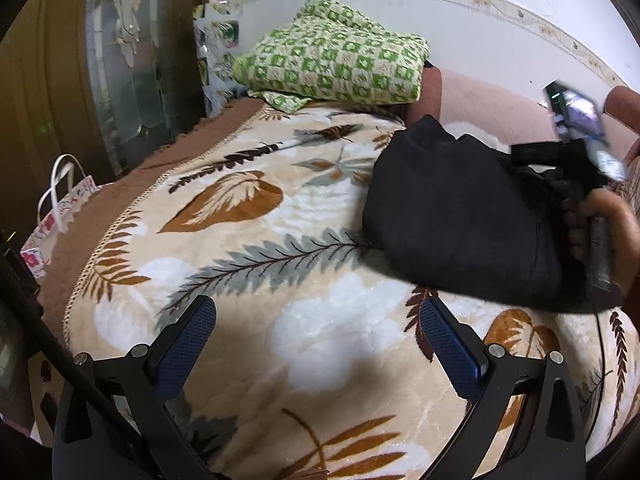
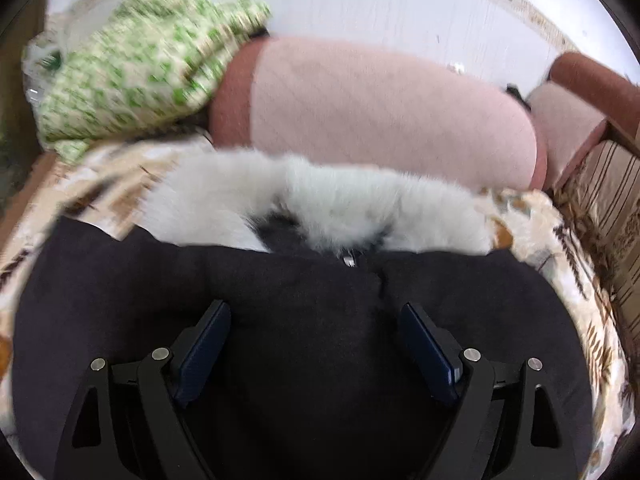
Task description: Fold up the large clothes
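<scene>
A black coat (image 1: 452, 216) lies bunched and folded on the leaf-patterned blanket (image 1: 256, 248), at the right in the left wrist view. It fills the lower half of the right wrist view (image 2: 304, 320), with its white fur collar (image 2: 332, 204) at the far edge. My left gripper (image 1: 316, 324) is open and empty above the bare blanket, to the left of the coat. My right gripper (image 2: 316, 324) is open just over the coat's black cloth, holding nothing. The right hand and its device (image 1: 592, 184) show at the coat's right edge.
A folded green-and-cream checked blanket (image 1: 336, 56) lies at the back by the wall. A pink bolster (image 2: 384, 116) with brown ends lies behind the coat. A white gift bag (image 1: 56, 216) stands off the bed's left edge. A striped cushion (image 2: 612, 216) is at the right.
</scene>
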`<state>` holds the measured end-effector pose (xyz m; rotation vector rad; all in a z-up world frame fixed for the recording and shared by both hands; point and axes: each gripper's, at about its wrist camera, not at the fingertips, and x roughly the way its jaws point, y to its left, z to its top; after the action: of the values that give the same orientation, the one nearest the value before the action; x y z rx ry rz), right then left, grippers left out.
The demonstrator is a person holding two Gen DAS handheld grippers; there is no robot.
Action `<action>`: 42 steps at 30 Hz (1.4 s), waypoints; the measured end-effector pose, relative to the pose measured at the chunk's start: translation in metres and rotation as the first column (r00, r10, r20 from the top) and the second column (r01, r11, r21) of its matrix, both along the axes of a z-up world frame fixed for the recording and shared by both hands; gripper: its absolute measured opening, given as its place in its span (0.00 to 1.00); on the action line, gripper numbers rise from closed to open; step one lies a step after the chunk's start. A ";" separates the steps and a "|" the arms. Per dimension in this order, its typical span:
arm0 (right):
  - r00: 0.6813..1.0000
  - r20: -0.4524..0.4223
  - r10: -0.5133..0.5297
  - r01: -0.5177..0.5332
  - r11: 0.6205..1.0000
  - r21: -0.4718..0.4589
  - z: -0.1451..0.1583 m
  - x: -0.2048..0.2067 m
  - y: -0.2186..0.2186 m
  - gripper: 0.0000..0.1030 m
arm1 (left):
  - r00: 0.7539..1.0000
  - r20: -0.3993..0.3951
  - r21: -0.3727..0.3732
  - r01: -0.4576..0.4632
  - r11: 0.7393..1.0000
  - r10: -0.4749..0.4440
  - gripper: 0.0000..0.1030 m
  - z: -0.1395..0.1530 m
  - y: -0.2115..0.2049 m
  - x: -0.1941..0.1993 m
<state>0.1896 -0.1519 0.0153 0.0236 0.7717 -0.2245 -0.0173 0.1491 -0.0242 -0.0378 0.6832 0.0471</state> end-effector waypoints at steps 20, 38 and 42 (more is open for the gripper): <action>0.979 0.201 -0.046 0.032 0.997 0.069 -0.014 -0.221 -0.078 0.96 | 0.993 -0.052 0.077 0.111 0.991 -0.107 0.99 0.025 -0.134 -0.007; 0.977 0.211 0.009 -0.008 1.000 -0.004 -0.019 -0.242 -0.042 0.96 | 0.993 -0.030 0.077 0.117 0.990 -0.115 0.99 0.031 -0.132 -0.026; 0.982 0.187 -0.001 0.005 1.000 -0.020 -0.025 -0.246 -0.038 0.96 | 0.993 -0.032 0.073 0.113 0.991 -0.111 0.99 0.029 -0.129 -0.028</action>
<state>-0.0561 -0.1900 -0.0096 0.0260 0.5825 -0.2297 -0.0457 0.0201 0.0045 0.0732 0.7097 -0.0344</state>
